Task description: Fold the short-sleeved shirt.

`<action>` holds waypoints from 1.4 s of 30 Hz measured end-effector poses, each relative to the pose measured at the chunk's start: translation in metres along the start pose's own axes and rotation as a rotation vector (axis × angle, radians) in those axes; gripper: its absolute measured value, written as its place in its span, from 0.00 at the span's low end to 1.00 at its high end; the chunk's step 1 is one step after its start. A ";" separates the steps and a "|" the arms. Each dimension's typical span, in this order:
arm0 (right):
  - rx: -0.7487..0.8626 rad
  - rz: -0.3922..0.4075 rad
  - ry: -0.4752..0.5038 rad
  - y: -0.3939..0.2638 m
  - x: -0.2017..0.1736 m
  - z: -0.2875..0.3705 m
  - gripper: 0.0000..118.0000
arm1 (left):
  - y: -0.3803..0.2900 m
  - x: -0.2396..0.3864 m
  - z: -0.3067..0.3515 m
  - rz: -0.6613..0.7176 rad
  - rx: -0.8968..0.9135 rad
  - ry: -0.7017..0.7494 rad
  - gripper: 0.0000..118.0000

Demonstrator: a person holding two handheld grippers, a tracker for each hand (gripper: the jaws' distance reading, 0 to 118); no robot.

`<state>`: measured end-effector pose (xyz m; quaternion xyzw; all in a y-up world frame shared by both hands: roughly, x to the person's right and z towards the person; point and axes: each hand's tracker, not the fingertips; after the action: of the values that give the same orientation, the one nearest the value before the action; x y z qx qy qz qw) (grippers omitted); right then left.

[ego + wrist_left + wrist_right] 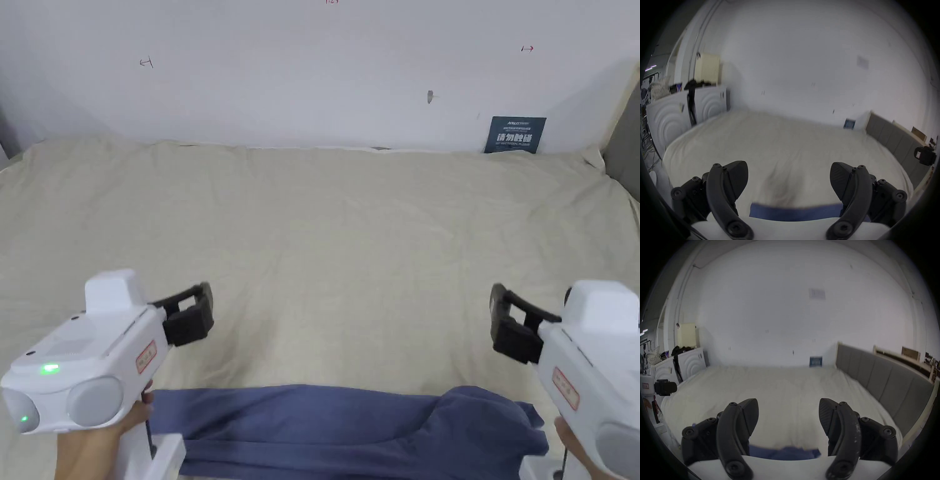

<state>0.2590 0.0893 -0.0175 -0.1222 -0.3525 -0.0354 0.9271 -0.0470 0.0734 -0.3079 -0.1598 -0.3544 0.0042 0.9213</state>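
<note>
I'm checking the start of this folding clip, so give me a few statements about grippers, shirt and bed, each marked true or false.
1. The left gripper is open. True.
2. The right gripper is shut on the shirt. False: its jaws are apart and hold nothing.
3. The shirt is blue. True.
4. The shirt lies by the wall. False: it lies at the near edge of the bed.
5. A dark sign leans against the wall. True.

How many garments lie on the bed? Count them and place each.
1. A blue shirt lies bunched at the near edge of the bed, below and between the two open grippers. Its lower part is cut off by the frame, so more could be hidden.
</note>
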 end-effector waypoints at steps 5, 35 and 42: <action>0.142 0.060 -0.054 0.023 -0.024 0.016 0.68 | 0.021 0.025 0.013 -0.031 0.182 0.002 0.84; 0.158 0.129 -0.065 0.018 -0.035 0.008 0.02 | 0.000 -0.041 -0.020 0.158 -0.186 -0.309 0.00; 0.126 0.146 -0.071 0.016 -0.041 -0.008 0.02 | -0.040 -0.114 -0.050 0.299 -0.452 -0.298 0.00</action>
<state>0.2358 0.1018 -0.0535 -0.0903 -0.3767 0.0587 0.9201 -0.1034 0.0074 -0.4053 -0.4088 -0.4502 0.0840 0.7894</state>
